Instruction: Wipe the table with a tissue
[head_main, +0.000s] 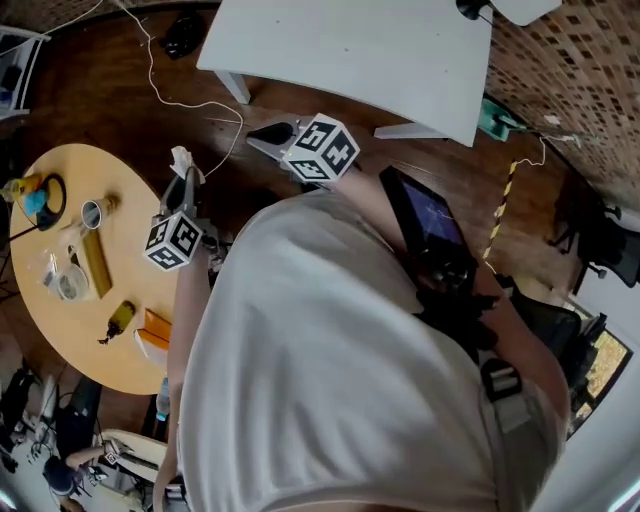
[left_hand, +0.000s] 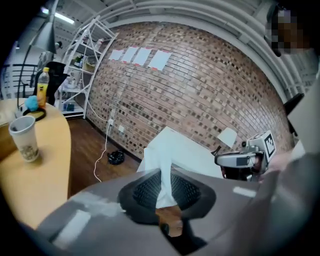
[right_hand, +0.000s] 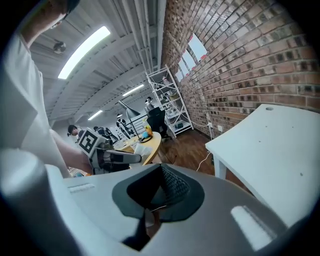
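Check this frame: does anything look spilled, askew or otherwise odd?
Nothing spilled or broken shows on the round table. Two small things stand out: a loose white cable trails across the floor, and the left tongs grip the tissue up in the air, off the table.

The person wore a white T-shirt (head_main: 330, 380), a black harness (head_main: 470, 305) strapped over it with a dark screen (head_main: 425, 215). Both the left gripper (head_main: 183, 178) and the right gripper (head_main: 262, 138) were grey, each bearing a black-and-white marker cube (head_main: 322, 150).
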